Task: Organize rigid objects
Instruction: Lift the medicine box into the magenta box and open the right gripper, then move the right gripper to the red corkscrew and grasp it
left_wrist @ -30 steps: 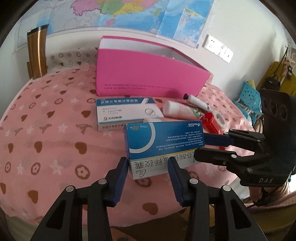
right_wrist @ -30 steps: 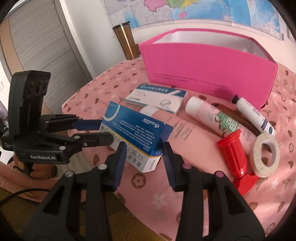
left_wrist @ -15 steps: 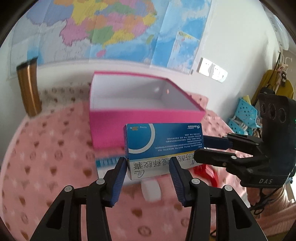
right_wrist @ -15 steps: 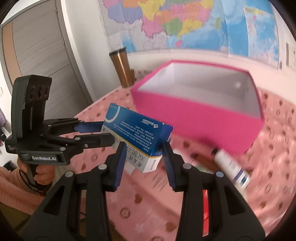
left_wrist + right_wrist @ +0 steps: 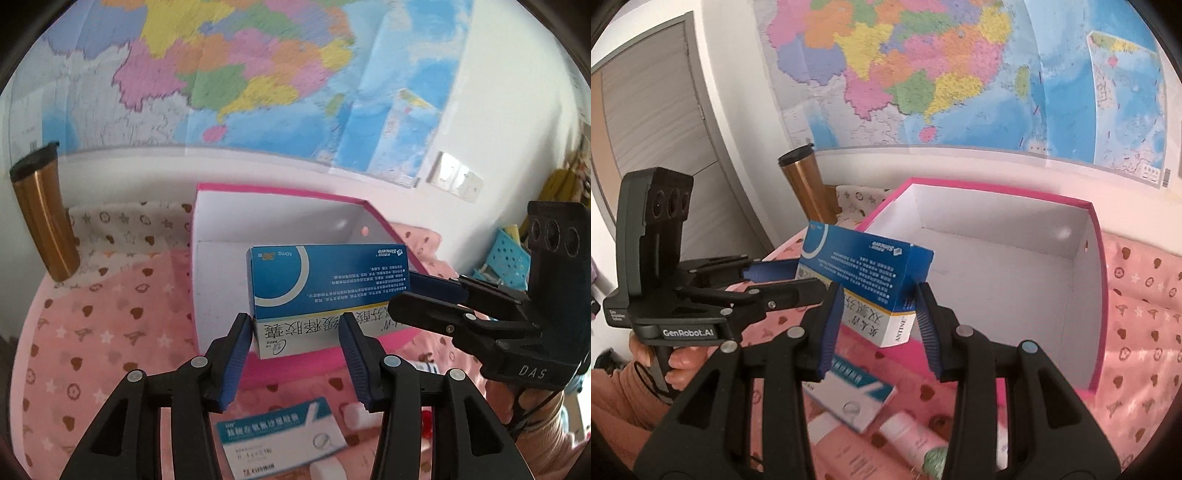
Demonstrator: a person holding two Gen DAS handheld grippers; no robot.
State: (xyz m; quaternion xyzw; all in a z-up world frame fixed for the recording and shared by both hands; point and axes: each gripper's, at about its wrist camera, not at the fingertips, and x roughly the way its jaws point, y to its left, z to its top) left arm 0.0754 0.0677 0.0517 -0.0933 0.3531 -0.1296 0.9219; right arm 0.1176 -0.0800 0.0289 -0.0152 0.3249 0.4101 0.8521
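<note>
A blue and white medicine box (image 5: 325,288) (image 5: 864,277) is held in the air by both grippers. My left gripper (image 5: 295,339) is shut on its near end. My right gripper (image 5: 879,314) is shut on its other end, and shows from the side in the left wrist view (image 5: 417,295). The box hangs over the front part of an open pink box with a white inside (image 5: 258,229) (image 5: 1015,273), which holds nothing I can see.
A second white and blue medicine box (image 5: 280,439) (image 5: 849,391) lies on the pink patterned cloth (image 5: 92,332) below. White bottles (image 5: 912,439) lie beside it. A gold tumbler (image 5: 44,210) (image 5: 809,184) stands at the back left. A map covers the wall.
Both grippers lifted the blue medicine box off the cloth and carried it up and forward until it hangs over the open pink box. Their hold on it stayed the same.
</note>
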